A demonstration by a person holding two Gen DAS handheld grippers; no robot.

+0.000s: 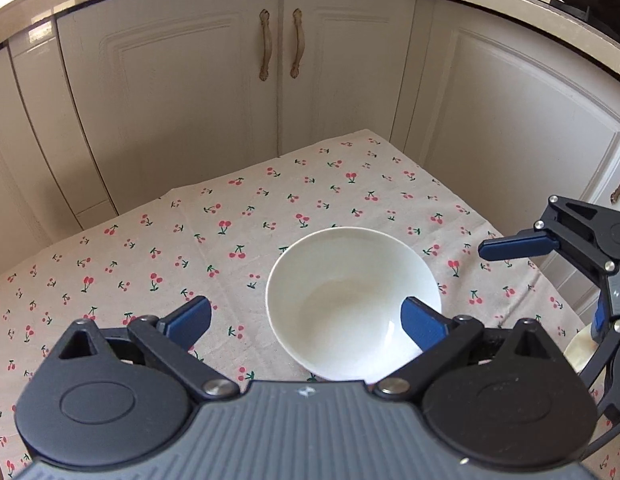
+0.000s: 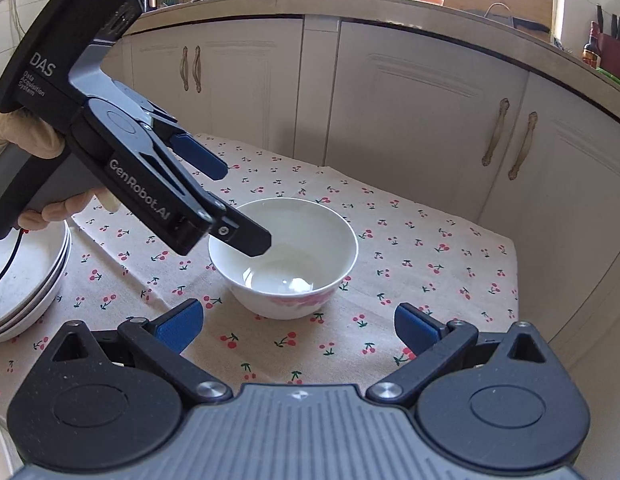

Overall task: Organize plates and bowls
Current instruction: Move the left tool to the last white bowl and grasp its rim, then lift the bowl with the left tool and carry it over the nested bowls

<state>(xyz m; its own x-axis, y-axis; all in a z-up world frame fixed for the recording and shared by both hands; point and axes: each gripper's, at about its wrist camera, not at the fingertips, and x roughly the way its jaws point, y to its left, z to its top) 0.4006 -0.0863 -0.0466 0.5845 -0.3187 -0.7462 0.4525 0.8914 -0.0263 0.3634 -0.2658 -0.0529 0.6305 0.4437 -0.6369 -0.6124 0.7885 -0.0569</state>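
One white bowl [image 2: 283, 256] sits on the cherry-print cloth of the desk [image 2: 429, 272], straight ahead of my right hand-held gripper [image 2: 296, 326], whose fingers are spread wide with nothing between them. My left hand-held gripper [image 1: 306, 316] hangs over the bowl's near-left rim, also spread wide; one blue finger [image 1: 419, 322] is over the bowl's inside, the other outside it, and I cannot tell whether either touches the rim. Beyond the bowl the cloth lies bare up to the desk's far edge, close against the cabinet doors [image 2: 409, 120]. Three stacked plates [image 2: 26, 280] sit to my right gripper's left, near that desk edge.
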